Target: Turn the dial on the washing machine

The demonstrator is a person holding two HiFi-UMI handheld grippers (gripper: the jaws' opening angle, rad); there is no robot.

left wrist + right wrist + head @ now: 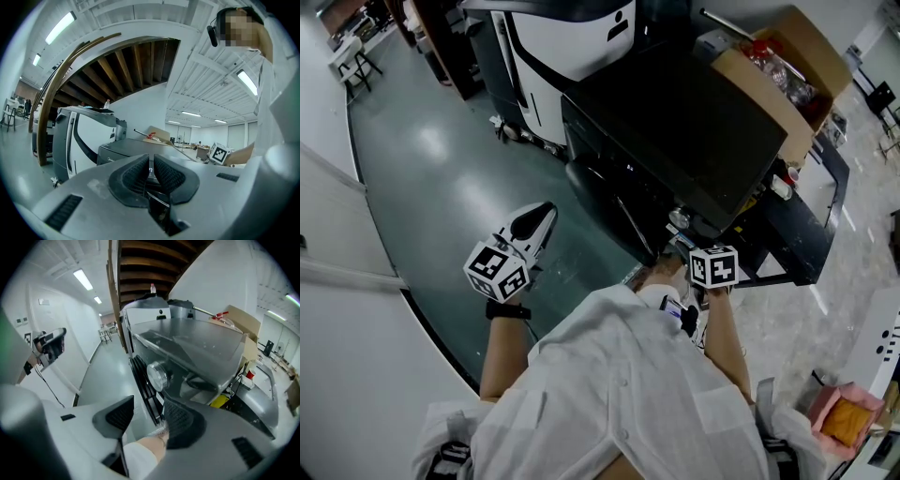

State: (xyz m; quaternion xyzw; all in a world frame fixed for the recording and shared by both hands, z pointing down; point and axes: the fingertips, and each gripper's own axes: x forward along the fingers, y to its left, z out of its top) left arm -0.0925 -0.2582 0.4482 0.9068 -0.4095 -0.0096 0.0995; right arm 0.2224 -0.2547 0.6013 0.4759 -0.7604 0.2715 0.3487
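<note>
1. The dial [157, 376] is a round silver knob on the front panel of the washing machine [675, 122]. It sits just under the front edge of the dark top and, judging from the head view, near the corner closest to the person.
2. The right gripper [146, 405] has its jaws wide apart and holds nothing. The dial lies ahead of them and a little above their line, not yet between the pads.
3. To do this step well, I would raise and advance the right gripper until the knob's rim sits squarely between both pads, centred on the knob's axis, and only then close.
4. The pads should grip the rim, not the face, as an off-centre hold would probably slip in the twist.
5. The turn should come from rolling the wrist about the knob's axis, with no sideways push.
6. The left gripper [151, 161] hangs off to the side over the floor, its jaws nearly together with nothing in them. It has no part in this step.
</note>
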